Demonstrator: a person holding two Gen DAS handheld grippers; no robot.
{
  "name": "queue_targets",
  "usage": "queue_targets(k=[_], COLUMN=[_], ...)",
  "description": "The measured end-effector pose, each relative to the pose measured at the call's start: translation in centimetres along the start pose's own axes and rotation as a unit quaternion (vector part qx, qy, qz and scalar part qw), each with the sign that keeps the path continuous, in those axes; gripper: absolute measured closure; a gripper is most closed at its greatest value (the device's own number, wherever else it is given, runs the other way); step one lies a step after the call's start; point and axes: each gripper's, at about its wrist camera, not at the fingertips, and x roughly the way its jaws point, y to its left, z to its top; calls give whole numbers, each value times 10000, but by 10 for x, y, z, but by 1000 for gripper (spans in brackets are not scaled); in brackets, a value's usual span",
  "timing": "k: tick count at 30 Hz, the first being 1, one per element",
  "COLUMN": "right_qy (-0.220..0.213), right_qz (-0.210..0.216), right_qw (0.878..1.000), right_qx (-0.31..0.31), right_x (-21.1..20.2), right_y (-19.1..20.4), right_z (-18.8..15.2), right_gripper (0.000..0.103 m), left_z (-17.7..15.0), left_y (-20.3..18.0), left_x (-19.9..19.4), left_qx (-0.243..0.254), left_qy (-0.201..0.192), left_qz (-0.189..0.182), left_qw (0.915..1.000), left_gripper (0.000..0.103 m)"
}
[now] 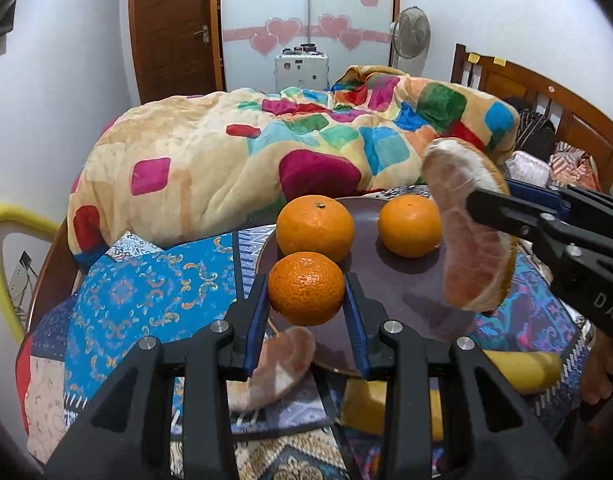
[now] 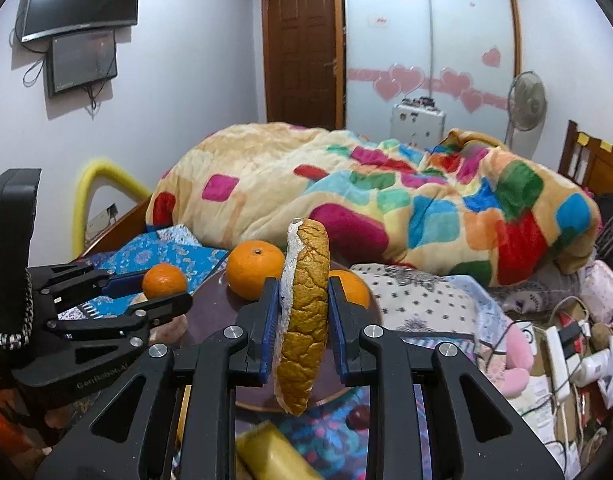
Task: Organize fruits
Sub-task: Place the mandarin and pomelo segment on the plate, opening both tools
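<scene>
My left gripper is shut on a small orange and holds it just above the near edge of a dark round plate. Two more oranges sit on the plate's far side. My right gripper is shut on a pomelo wedge, rind toward the camera, held upright over the plate. In the left wrist view the wedge hangs over the plate's right side. Another pomelo wedge lies below the left gripper, off the plate.
A banana lies near the plate's front right; it also shows in the right wrist view. The plate rests on a blue patterned cloth. A colourful quilt is heaped behind. Cables and a power strip lie at the right.
</scene>
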Motion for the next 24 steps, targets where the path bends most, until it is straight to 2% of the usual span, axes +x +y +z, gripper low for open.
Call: queue_targets(k=[11, 19, 22, 24], right_qy=[634, 1007, 918, 882], right_qz=[199, 280, 205, 161], right_qw=[9978, 9945, 9956, 9960], right_qx=[17, -49, 6, -17], right_x=[47, 70, 68, 67], right_y=[-4, 1, -1, -1], right_z=[22, 21, 19, 20], right_gripper=[81, 81, 79, 79], left_z=[8, 10, 8, 8], left_y=[2, -1, -2, -2], left_x=[31, 43, 45, 46], left_qx=[61, 66, 78, 40], left_qy=[314, 442, 527, 595], left_qz=[-17, -65, -73, -108], left_qw=[9995, 9990, 9986, 9982], left_gripper=[67, 67, 65, 59])
